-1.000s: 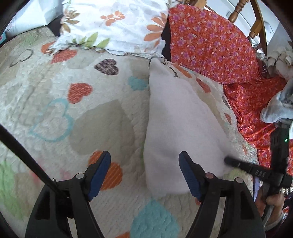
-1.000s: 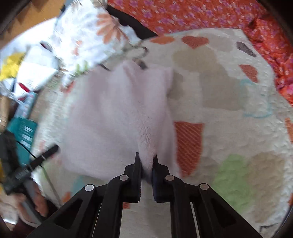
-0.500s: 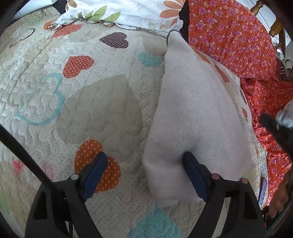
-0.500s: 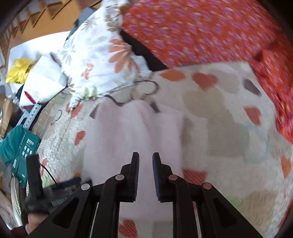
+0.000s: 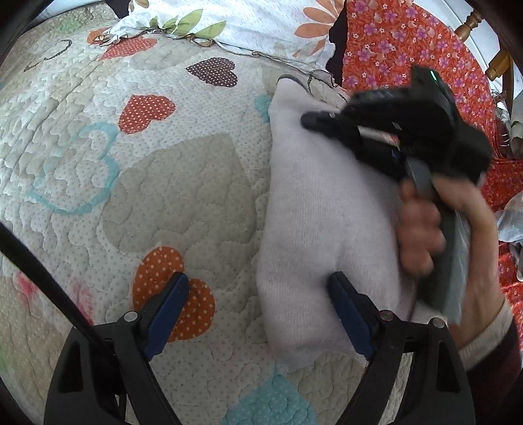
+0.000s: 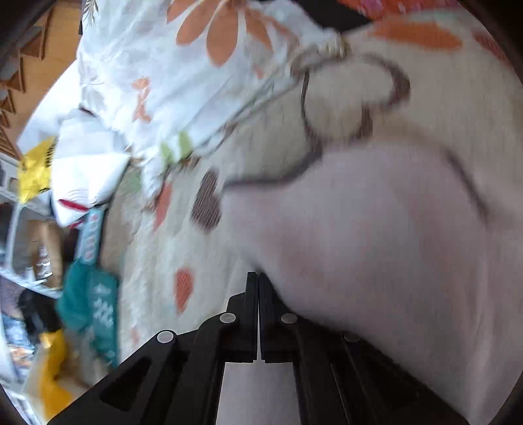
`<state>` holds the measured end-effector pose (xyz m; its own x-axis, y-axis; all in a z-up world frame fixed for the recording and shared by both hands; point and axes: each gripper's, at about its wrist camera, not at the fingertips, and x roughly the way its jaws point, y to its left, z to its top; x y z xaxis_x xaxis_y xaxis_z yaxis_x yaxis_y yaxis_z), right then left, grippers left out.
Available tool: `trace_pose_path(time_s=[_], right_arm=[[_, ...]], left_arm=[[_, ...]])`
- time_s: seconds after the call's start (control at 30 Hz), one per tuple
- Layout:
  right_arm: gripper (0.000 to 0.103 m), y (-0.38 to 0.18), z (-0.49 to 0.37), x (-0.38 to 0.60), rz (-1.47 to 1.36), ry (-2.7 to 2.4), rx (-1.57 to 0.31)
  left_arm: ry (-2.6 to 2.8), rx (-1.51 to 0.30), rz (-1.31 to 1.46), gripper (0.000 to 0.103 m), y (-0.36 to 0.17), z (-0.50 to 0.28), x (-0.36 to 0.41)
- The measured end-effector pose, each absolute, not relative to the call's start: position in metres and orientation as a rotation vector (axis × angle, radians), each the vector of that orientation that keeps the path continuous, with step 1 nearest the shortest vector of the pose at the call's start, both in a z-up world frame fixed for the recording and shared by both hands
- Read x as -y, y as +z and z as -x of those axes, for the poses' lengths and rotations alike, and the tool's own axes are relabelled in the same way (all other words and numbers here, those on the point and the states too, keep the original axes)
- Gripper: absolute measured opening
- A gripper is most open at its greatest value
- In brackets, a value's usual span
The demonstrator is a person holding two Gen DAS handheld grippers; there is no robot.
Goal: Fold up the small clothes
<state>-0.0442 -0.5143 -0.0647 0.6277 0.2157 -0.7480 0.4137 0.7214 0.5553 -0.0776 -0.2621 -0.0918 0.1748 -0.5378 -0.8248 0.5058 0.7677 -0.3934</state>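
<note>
A pale pink knitted garment (image 5: 320, 209) lies folded lengthwise on the heart-patterned quilt (image 5: 163, 183). My left gripper (image 5: 261, 294) is open, its jaws astride the garment's near left edge, right finger resting on the cloth. My right gripper (image 5: 313, 119) shows in the left wrist view, held by a hand above the garment's far end, tips pointing left. In the right wrist view the right gripper (image 6: 258, 281) is shut and empty, low over the blurred garment (image 6: 376, 235).
A white floral pillow (image 5: 261, 19) lies at the quilt's far edge, with an orange-red flowered cloth (image 5: 408, 52) to the right. Off the bed's left side are a teal box (image 6: 94, 304), yellow items and shelves.
My right gripper let go of the garment, shut, and swung over its far end. My left gripper moved forward to straddle the near left edge.
</note>
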Motion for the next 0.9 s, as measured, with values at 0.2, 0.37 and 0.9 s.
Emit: trace_pose_path(time_s=[0.2, 0.37, 0.9], right_arm=[[0.01, -0.004, 0.099, 0.516, -0.681, -0.197, -0.806], [0.01, -0.001, 0.18, 0.496, -0.691, -0.159, -0.833], [0.033, -0.01, 0.34, 0.481, -0.676, -0.47, -0.73]], left_arm=[[-0.758, -1.214, 0.059, 0.086, -0.086, 0.086, 0.257], [-0.807, -1.168, 0.073, 0.086, -0.07, 0.098, 0.245], [-0.469, -0.424, -0.107, 0.103, 0.042, 0.169, 0.191]])
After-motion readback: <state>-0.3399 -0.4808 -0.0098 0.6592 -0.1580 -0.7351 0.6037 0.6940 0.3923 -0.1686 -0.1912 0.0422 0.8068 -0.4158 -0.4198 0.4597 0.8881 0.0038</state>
